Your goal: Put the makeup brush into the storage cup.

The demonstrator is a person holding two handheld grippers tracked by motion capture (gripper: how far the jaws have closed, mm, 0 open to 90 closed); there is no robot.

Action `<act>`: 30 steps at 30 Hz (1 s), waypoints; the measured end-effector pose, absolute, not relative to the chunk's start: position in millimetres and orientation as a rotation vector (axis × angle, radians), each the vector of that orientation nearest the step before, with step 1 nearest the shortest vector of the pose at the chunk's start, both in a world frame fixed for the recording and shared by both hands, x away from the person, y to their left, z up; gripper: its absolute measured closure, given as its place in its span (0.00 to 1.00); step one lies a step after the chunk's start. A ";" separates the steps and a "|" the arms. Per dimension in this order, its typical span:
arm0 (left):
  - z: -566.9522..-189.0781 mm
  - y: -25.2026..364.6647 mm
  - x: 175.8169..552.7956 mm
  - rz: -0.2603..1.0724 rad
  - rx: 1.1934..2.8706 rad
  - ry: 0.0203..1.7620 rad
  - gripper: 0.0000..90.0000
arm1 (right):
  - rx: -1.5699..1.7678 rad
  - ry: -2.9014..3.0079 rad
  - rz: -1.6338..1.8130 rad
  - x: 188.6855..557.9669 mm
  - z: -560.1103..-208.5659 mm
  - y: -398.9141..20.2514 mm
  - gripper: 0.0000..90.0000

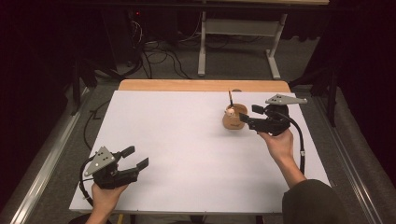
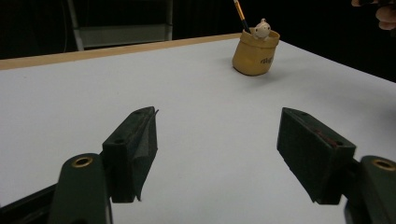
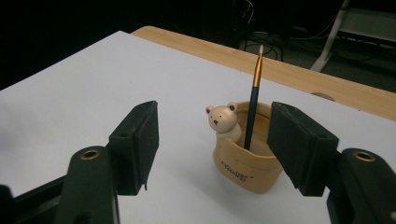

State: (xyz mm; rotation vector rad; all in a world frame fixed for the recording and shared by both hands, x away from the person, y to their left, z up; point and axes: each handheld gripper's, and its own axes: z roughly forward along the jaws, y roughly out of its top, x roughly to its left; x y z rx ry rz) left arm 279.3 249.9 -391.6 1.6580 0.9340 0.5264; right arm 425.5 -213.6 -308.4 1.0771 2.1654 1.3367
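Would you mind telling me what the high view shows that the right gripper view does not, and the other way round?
The high view alone takes in both hands: the left gripper near the table's front edge, jaws apart over bare surface, and the right gripper beside the holder. The right gripper view alone gives detail: the bear's face at the rim, the paintbrush's gold band, dark lettering on the holder's front, with its own jaws open and nothing between the pads. Both share the tan holder, the upright paintbrush, and the white table with its wooden far edge.
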 end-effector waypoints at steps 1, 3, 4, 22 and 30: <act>-391.6 249.9 279.3 0.526 1.658 0.934 0.33 | 1.073 2.162 1.347 423.8 -308.2 -214.0 0.40; -391.5 250.1 279.3 0.526 1.658 0.934 0.33 | 1.062 2.155 1.353 420.4 -307.4 -215.1 0.39; -391.5 250.0 279.3 0.526 1.658 0.934 0.33 | 1.065 2.152 1.358 418.4 -307.0 -215.3 0.39; -391.7 249.4 279.3 0.519 1.660 0.932 0.32 | 1.035 2.099 1.432 392.8 -300.4 -228.0 0.37; -391.7 251.5 279.0 0.521 1.656 0.935 0.32 | 1.028 2.118 1.425 381.4 -301.6 -232.4 0.36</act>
